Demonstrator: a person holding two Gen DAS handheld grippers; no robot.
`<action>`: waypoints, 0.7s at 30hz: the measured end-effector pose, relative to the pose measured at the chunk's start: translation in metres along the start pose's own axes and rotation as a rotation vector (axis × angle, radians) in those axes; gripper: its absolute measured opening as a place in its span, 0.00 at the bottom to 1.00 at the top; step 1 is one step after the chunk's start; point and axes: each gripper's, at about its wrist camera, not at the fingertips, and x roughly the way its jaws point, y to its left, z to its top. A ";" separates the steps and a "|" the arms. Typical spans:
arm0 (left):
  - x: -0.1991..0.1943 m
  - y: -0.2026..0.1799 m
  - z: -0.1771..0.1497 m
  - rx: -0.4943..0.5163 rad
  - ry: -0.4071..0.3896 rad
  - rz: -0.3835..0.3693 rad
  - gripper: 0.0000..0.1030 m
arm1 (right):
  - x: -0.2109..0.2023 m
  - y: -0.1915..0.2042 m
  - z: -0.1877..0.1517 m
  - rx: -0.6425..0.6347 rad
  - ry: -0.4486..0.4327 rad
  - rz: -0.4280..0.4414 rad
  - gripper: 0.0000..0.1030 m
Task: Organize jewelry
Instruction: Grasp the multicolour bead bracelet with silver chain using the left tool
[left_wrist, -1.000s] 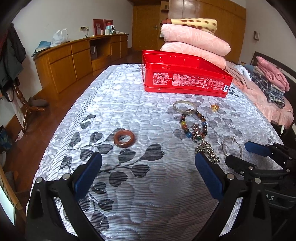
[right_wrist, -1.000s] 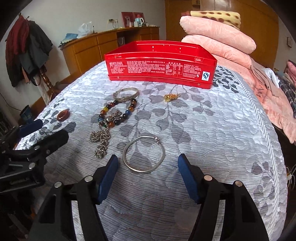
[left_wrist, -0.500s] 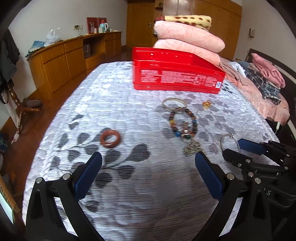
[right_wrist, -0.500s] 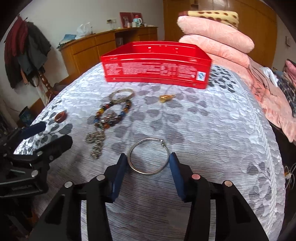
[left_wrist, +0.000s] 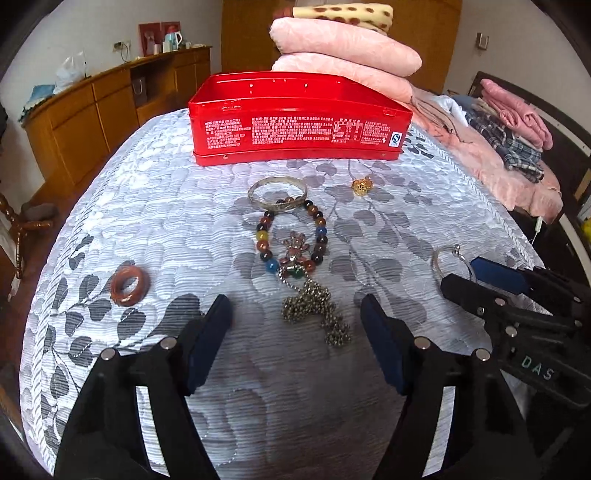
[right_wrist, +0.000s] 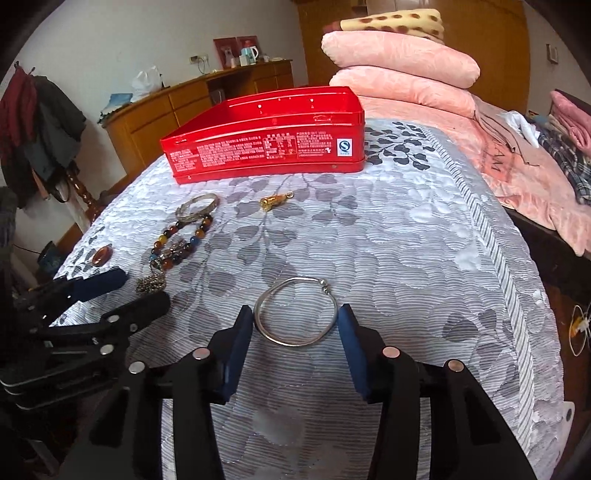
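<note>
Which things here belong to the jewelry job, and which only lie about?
Job: red tin, thin bangle, bead bracelet, chain, wide bangle, brown ring, gold pendant.
Lying about: pink quilts, plaid clothes.

Grey leaf-print bedspread (left_wrist: 147, 206), stacked pink quilts (left_wrist: 343, 48) behind it, wooden sideboard (left_wrist: 85, 118) at left, kettle (left_wrist: 173, 38) on top.

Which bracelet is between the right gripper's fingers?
The thin silver bangle, alone near the right gripper; the beaded one and the wide silver one lie farther off.
</note>
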 end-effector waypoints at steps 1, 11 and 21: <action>0.000 -0.001 0.000 0.001 -0.004 0.006 0.59 | 0.001 0.000 0.000 0.001 -0.001 0.005 0.46; -0.006 0.008 -0.002 -0.030 -0.010 -0.055 0.19 | 0.002 0.000 0.000 -0.004 0.003 0.014 0.46; -0.001 0.010 0.000 -0.025 -0.011 -0.058 0.21 | 0.006 0.007 0.002 -0.041 0.024 -0.026 0.48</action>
